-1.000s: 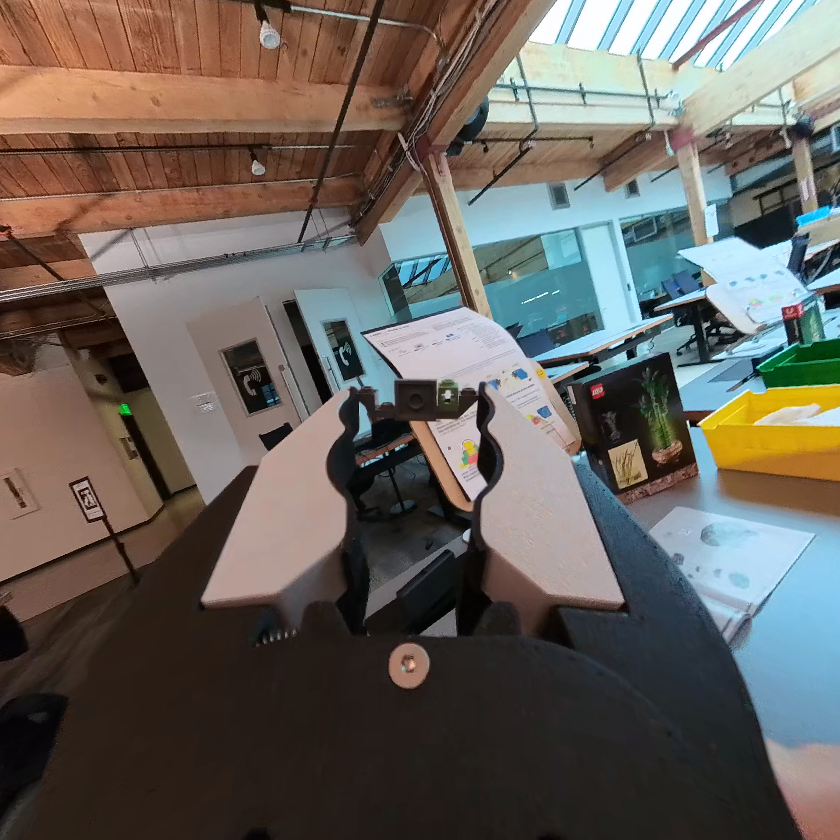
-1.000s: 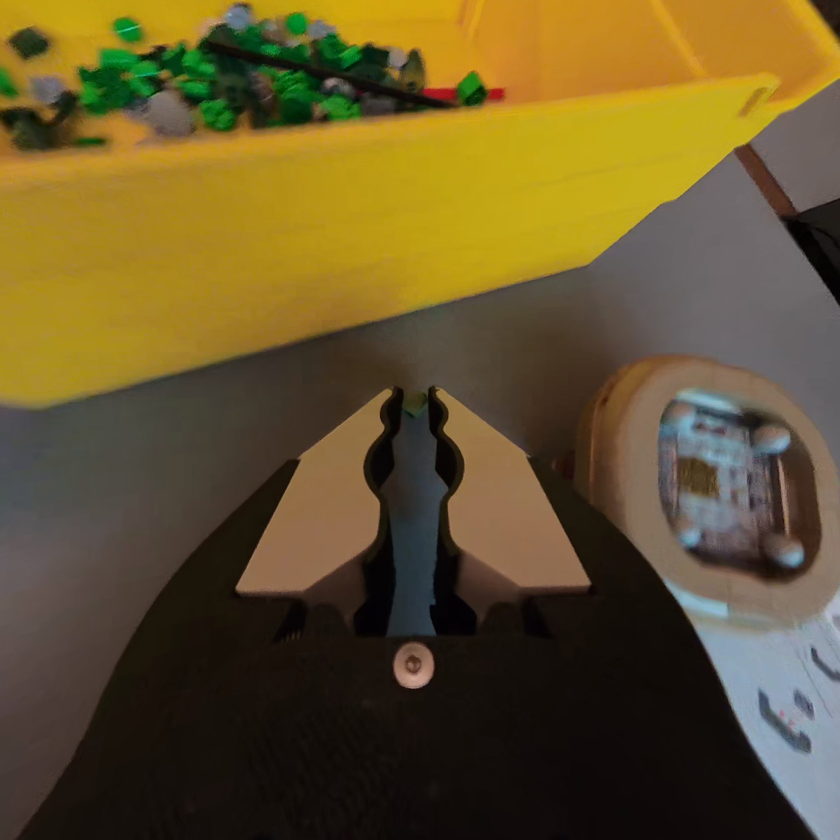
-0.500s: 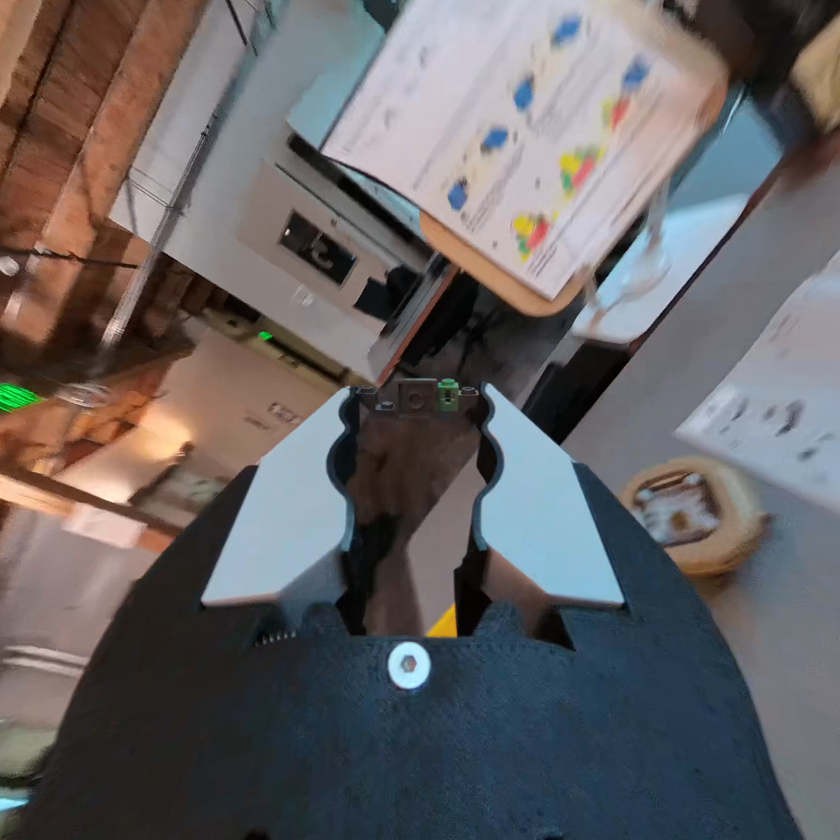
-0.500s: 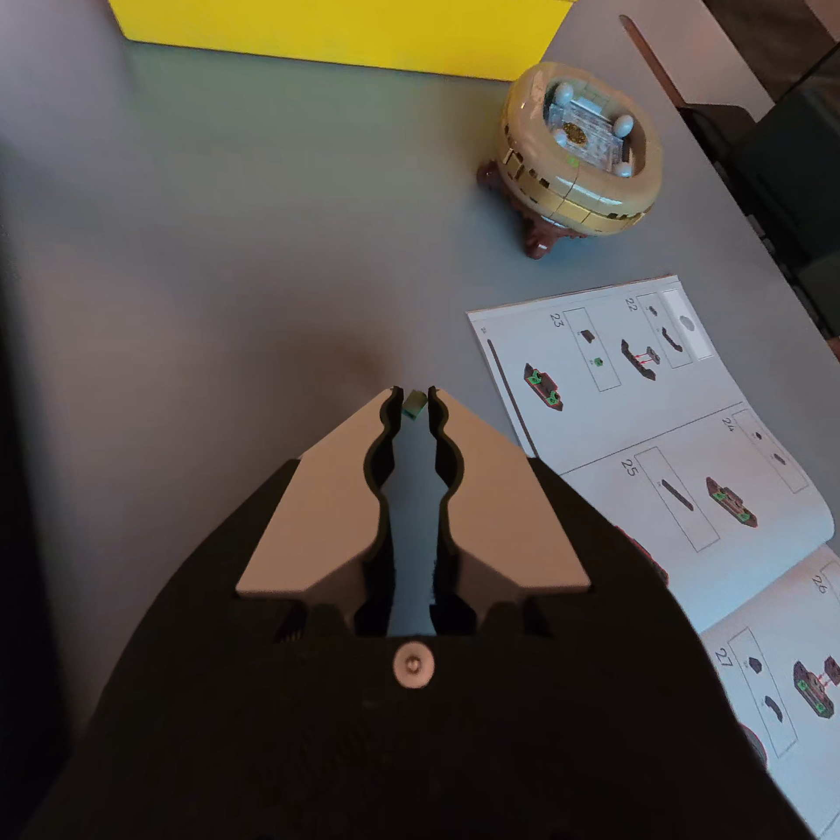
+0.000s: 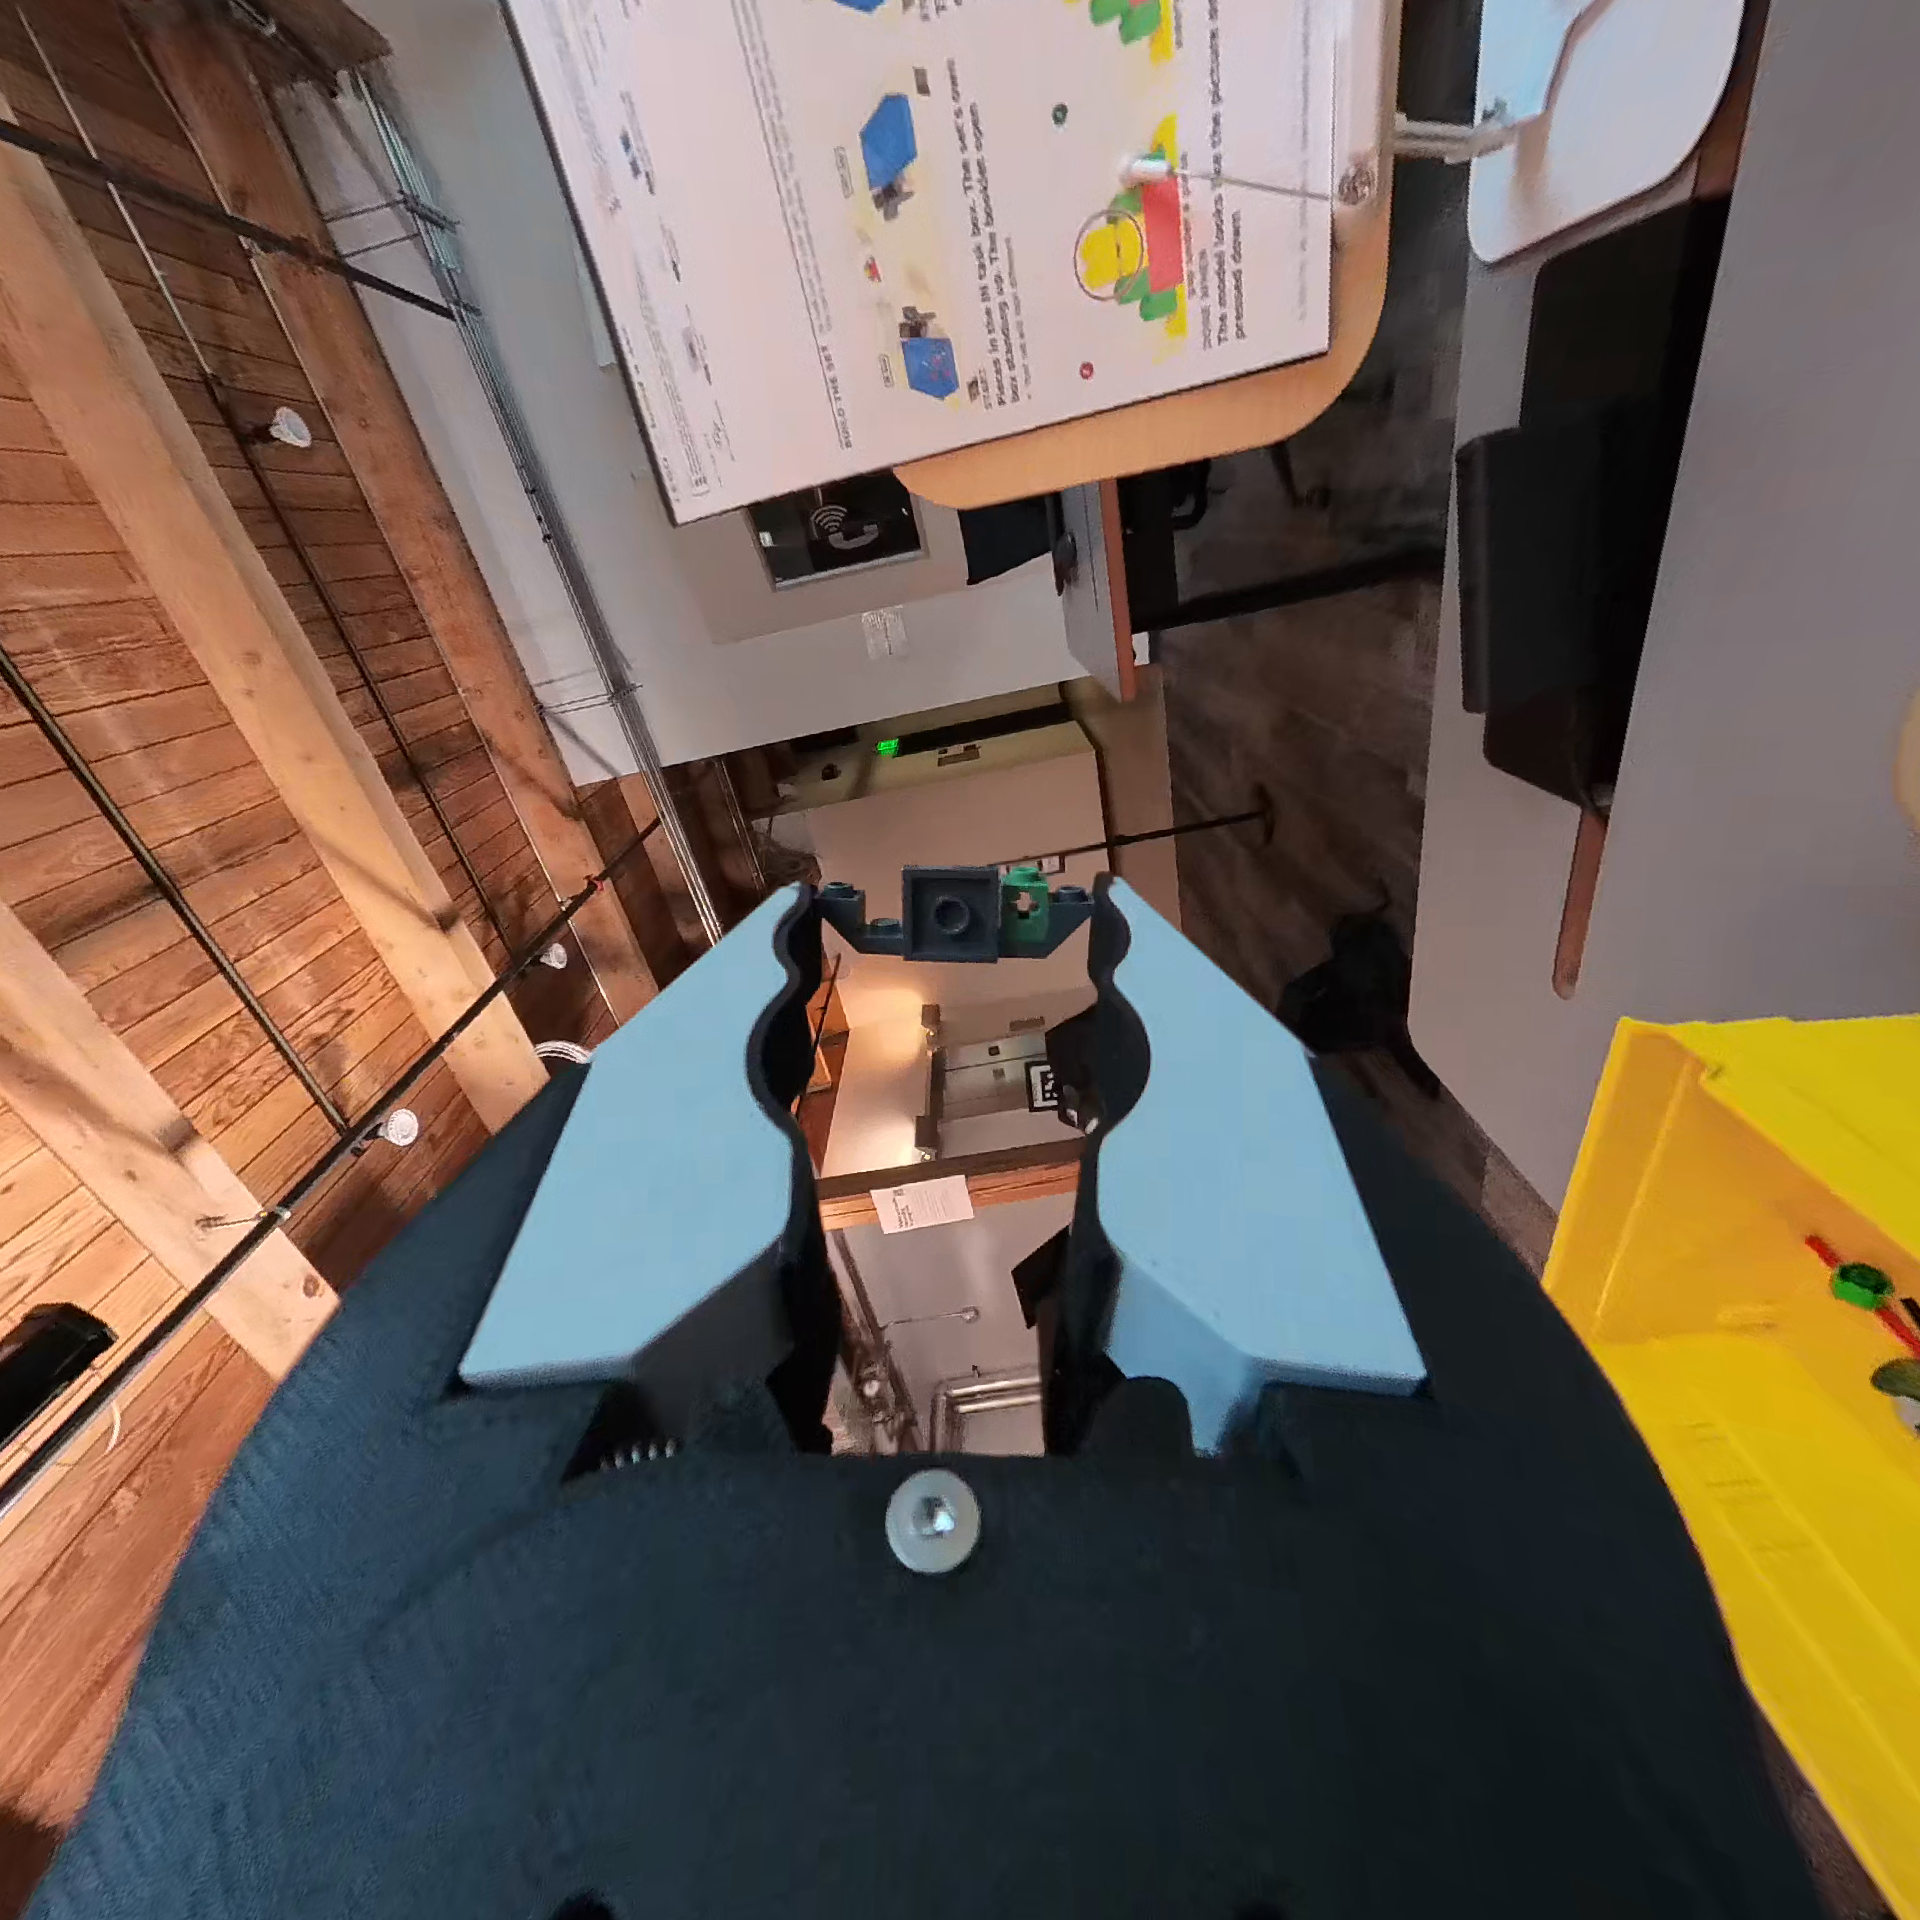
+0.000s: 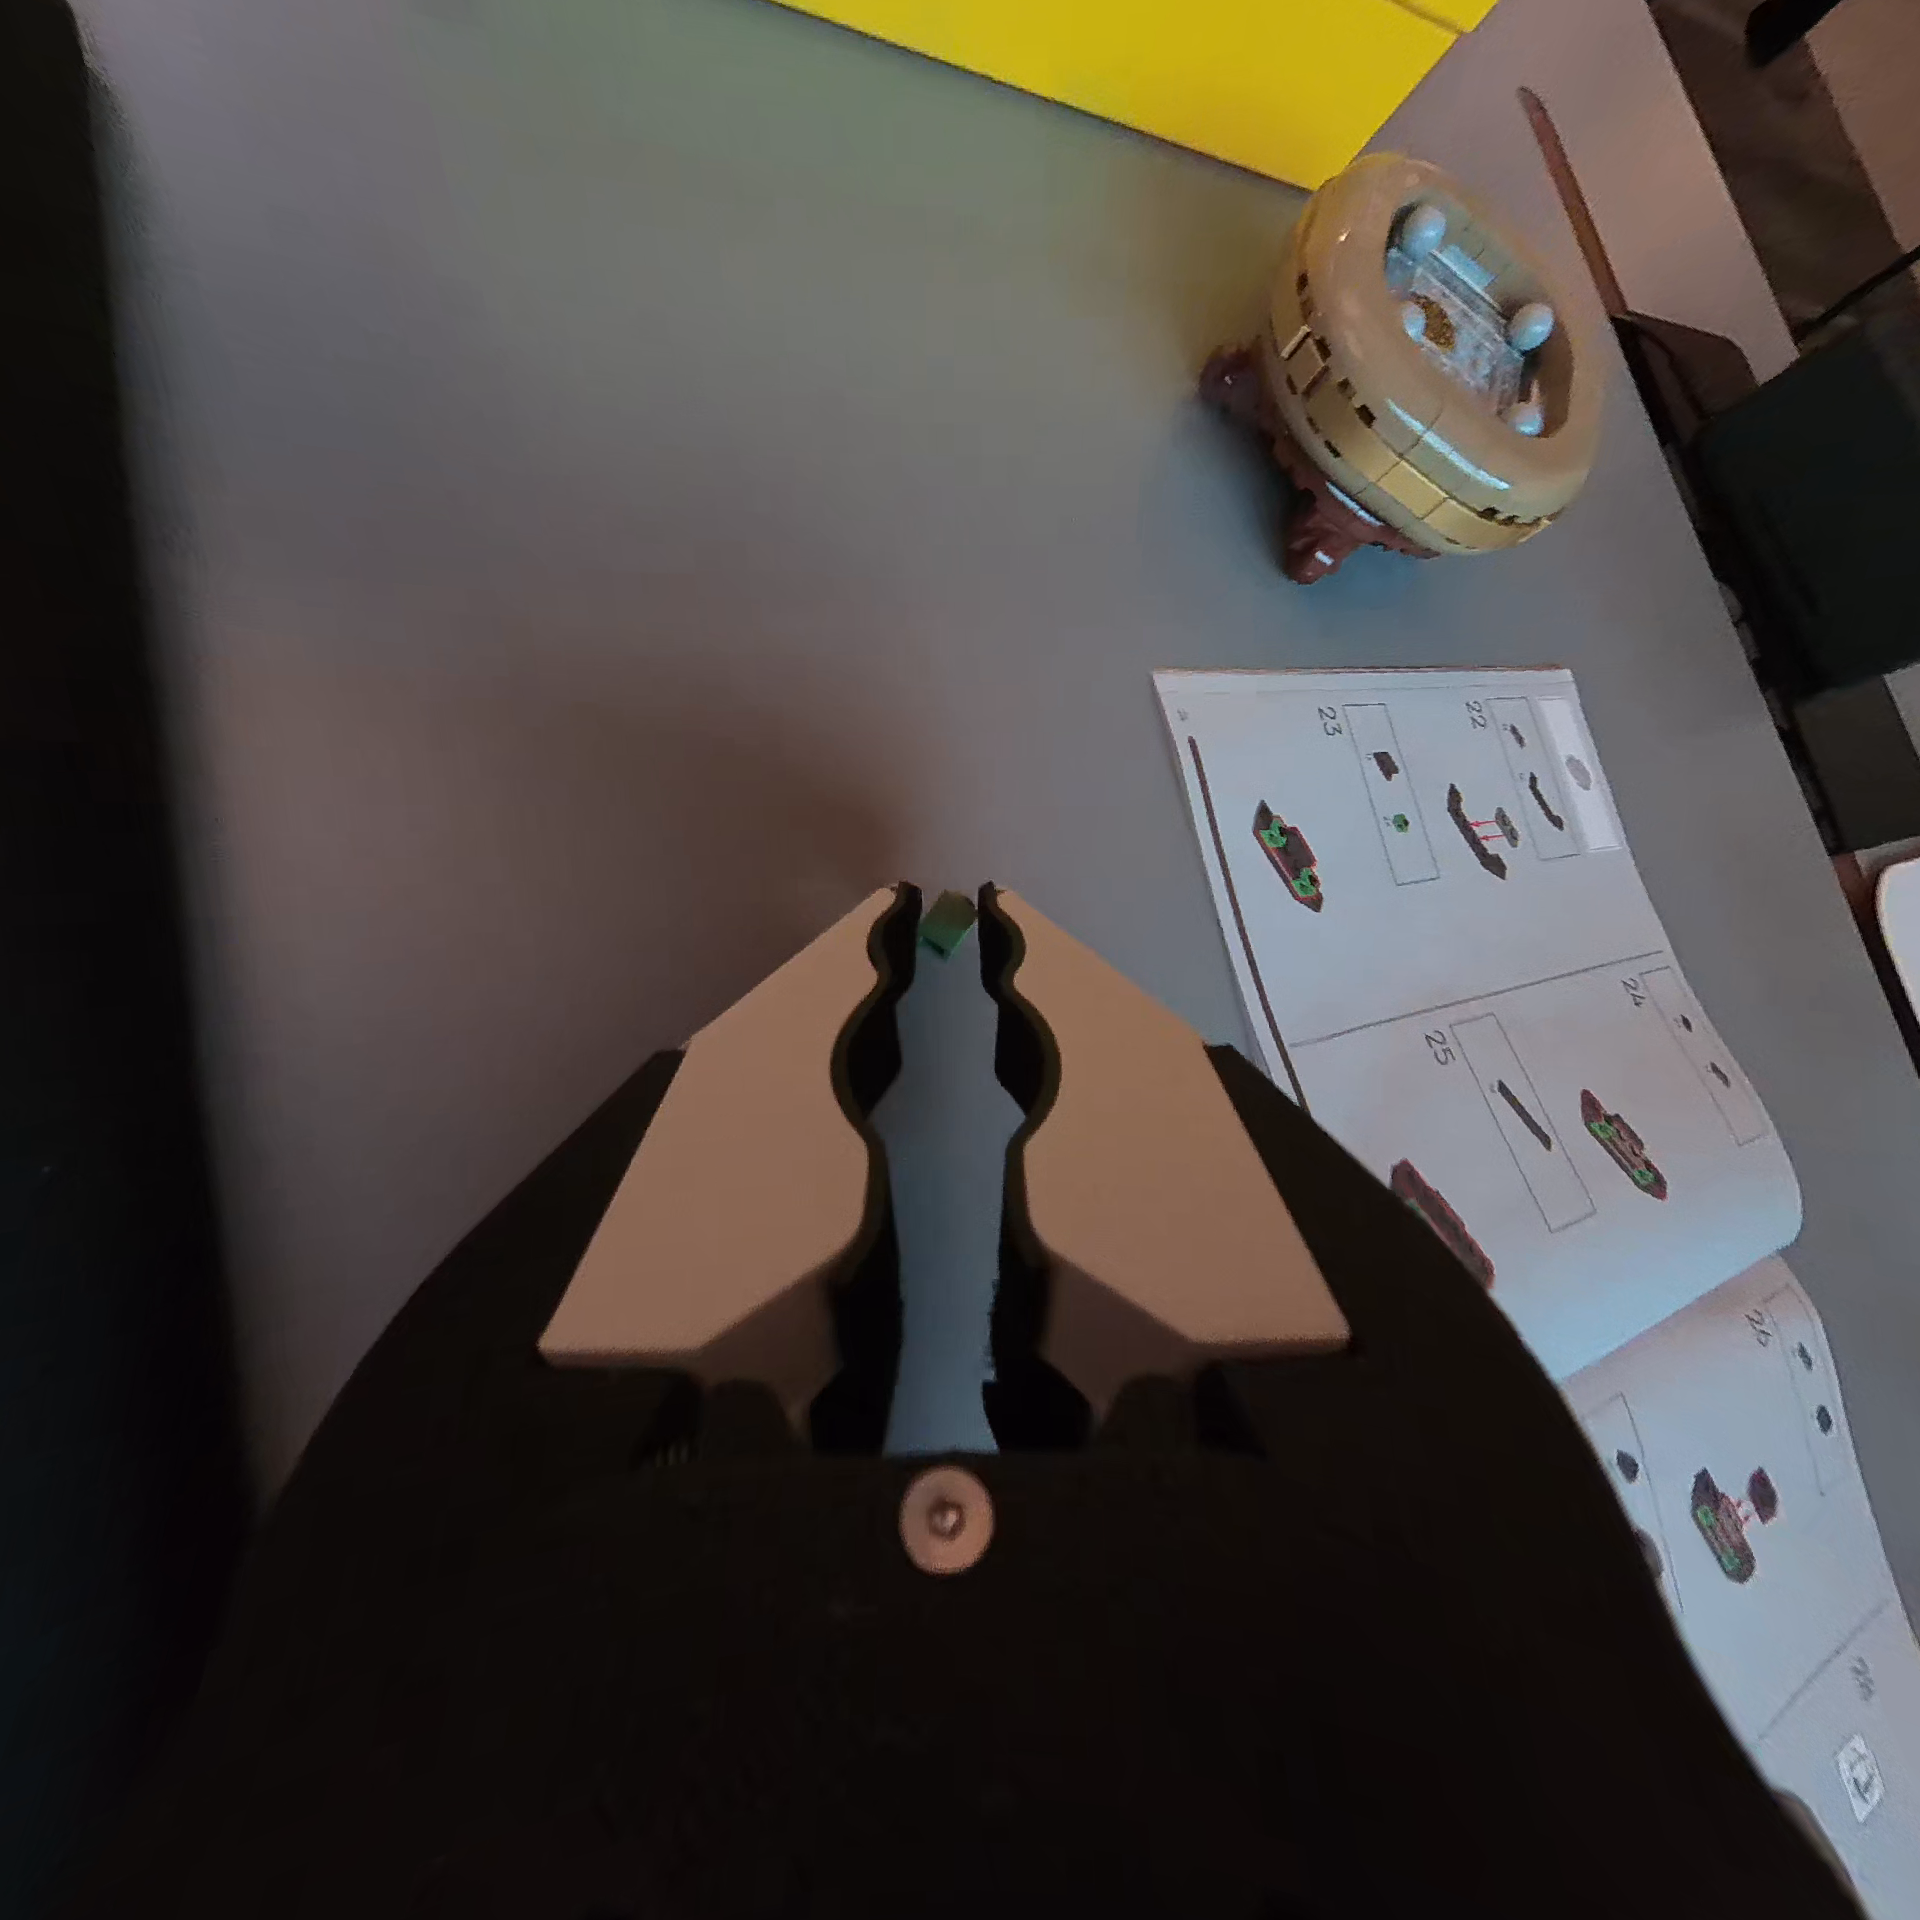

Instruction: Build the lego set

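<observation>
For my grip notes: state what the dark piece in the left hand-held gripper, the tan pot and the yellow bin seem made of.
Dark piece: moulded hard plastic, matte, crisp studs.
Tan pot: plastic bricks, glossy, seams showing.
Yellow bin: probably rigid plastic, smooth, uniform colour.

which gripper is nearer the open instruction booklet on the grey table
Right. The right gripper, pinching a small green brick, hovers just left of the booklet. The left gripper points away; no booklet in its view.
</observation>
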Motion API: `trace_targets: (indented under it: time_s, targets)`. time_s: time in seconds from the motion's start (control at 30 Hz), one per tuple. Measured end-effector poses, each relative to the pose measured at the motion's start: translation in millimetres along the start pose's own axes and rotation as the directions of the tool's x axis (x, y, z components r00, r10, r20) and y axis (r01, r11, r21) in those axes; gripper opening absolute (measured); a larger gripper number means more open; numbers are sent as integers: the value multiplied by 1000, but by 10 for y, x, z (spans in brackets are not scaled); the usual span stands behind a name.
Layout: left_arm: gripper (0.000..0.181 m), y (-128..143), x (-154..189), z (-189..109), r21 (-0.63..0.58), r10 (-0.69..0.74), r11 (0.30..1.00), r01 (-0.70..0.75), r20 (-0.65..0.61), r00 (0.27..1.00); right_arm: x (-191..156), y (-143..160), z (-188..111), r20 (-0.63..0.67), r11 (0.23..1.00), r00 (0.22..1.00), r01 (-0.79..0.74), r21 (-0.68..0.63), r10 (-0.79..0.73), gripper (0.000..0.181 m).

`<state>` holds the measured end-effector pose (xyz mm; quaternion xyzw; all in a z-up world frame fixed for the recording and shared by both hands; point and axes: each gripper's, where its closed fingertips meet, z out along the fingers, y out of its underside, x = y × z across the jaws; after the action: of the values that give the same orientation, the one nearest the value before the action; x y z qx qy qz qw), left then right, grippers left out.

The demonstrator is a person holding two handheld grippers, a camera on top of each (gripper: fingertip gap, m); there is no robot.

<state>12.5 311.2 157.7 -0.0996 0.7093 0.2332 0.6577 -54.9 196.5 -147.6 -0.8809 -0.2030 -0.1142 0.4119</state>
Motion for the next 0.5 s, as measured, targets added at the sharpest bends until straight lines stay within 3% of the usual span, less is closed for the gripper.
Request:
trace_targets:
  time_s: [0.1, 0.17, 0.2, 0.27, 0.33, 0.4, 0.47, 0.5]
  targets:
    - [51, -16, -19, -44, 5, -59, 998, 60, -13, 998, 57, 87, -52, -13, 999, 999, -45, -9, 45, 10]
    - [50, -22, 17, -79, 28, -192, 981, 194, -60, 980, 106, 149, -82, -13, 996, 996, -93, -11, 93, 10]
    - [50, -61, 63, -112, 56, -301, 950, 308, -110, 947, 145, 170, -98, -17, 992, 992, -124, -8, 123, 10]
    - [51, -180, 137, -208, 116, -527, 820, 560, -227, 819, 237, 185, -129, -20, 981, 981, -195, 12, 195, 10]
    - [50, -328, 201, -338, 141, -710, 589, 796, -381, 592, 327, 208, -145, -21, 966, 966, -256, 27, 256, 10]
    - [51, -473, 195, -516, 145, -788, 260, 955, -540, 297, 395, 267, -144, -35, 962, 961, -273, 23, 274, 10]
    - [51, -557, 172, -730, 119, -731, -67, 991, -682, 33, 430, 322, -139, -49, 958, 957, -285, 10, 285, 10]
    - [51, -557, 169, -828, 106, -684, -192, 976, -727, -55, 443, 333, -140, -55, 956, 954, -294, 11, 294, 10]
